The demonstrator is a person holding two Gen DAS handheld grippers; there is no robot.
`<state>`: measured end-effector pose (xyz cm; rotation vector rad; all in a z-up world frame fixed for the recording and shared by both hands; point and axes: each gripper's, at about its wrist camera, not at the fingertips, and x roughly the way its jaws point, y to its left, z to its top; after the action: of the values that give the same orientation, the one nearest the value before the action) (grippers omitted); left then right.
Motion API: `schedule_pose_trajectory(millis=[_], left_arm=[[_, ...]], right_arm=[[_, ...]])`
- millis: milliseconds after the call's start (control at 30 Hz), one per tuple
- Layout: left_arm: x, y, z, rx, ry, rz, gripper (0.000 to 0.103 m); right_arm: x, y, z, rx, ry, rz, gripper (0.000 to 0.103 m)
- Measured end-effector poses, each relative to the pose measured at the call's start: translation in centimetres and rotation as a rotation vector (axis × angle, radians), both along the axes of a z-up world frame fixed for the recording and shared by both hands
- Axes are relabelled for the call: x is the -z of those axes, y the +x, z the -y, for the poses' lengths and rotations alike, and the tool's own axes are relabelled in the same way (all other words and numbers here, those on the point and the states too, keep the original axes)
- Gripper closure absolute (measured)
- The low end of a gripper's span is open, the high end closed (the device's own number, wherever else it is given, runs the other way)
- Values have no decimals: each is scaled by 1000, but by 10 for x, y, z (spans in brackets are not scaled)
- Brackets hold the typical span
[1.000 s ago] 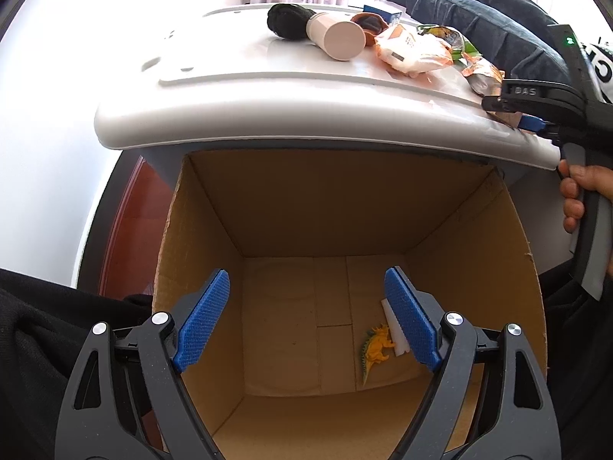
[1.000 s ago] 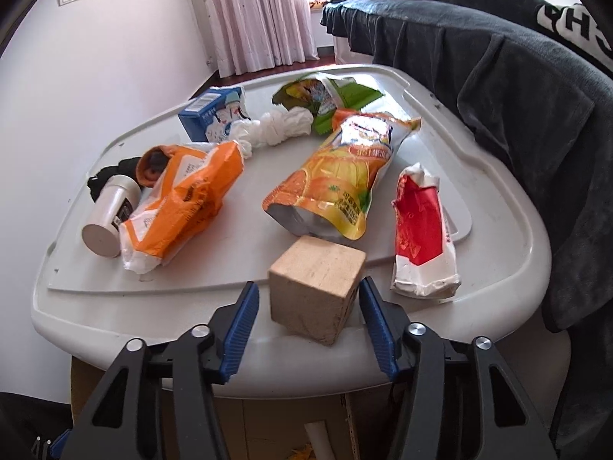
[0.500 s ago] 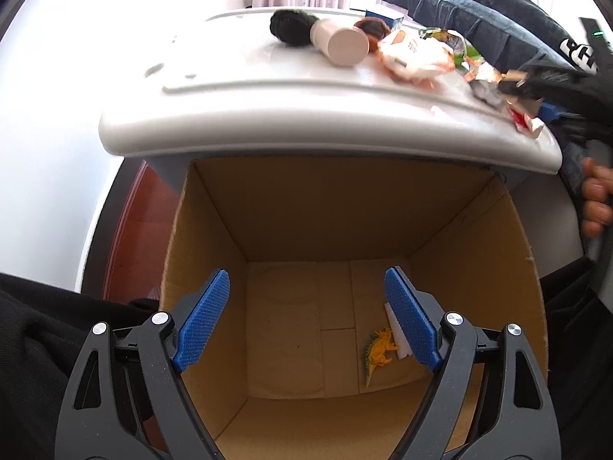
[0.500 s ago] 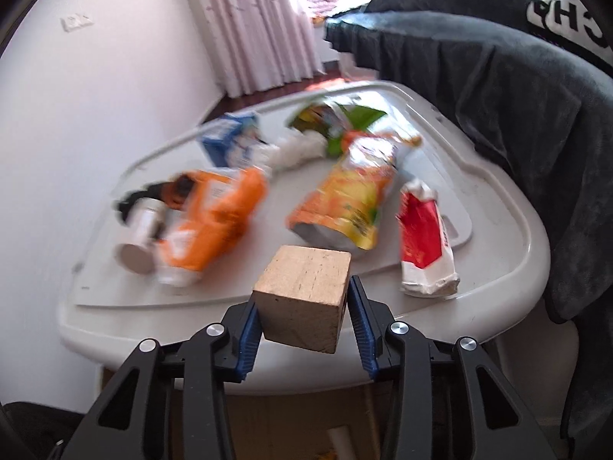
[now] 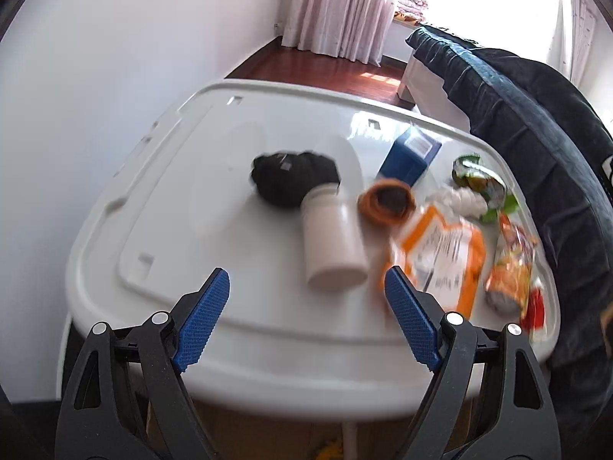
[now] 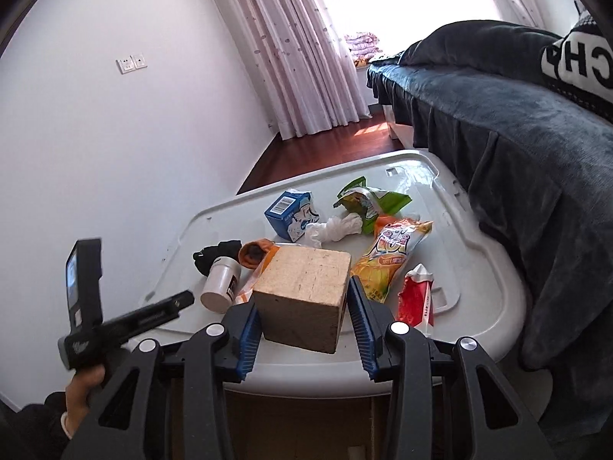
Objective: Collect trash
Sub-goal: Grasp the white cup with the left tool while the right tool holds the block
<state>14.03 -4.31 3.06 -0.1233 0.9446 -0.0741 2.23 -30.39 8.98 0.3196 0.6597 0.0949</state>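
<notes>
My right gripper is shut on a wooden block and holds it above the near edge of the white lid-like table. My left gripper is open and empty, above the table's near edge, facing a white cup lying on its side. Trash lies on the table: an orange-white bag, an orange snack pouch, a red-white wrapper, a green bag, a blue carton, crumpled white plastic, black cloth and an orange-rimmed item.
A cardboard box stands under the table's near edge. A bed with a dark blanket runs along the right. A white wall is on the left, with pink curtains and red floor beyond.
My left gripper rose from over the open box to above the table. My right gripper closed on the wooden block and lifted it off the table.
</notes>
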Motion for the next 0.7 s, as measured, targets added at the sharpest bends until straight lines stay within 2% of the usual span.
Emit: schedule_pose_trajectory(millis=[133,300,333,400,433,567,700], left_arm=[[19,37,13,17,11,-59,22],[55,66,12,6,31,-139,22],[60,69,12,10,31,-148,25],[60,69,18,60,70,-92,52],[60,69,21,75,96,-79,55],[62,57,24,106,132,-10,57],[52,40,16,103,89,17,57]], right_arm=[[-1,-3,1,-6,11,2,61],[2,0,-1,-15,22,-13,61],[3,1,-3,-19,21,-18,61],[6,4,-5,-28,25,-27,61],[7,5,-7,-32,27,-34,61],[11,9,-10,-36,32,-51,61],[14,12,-12,-36,17,-57,61]])
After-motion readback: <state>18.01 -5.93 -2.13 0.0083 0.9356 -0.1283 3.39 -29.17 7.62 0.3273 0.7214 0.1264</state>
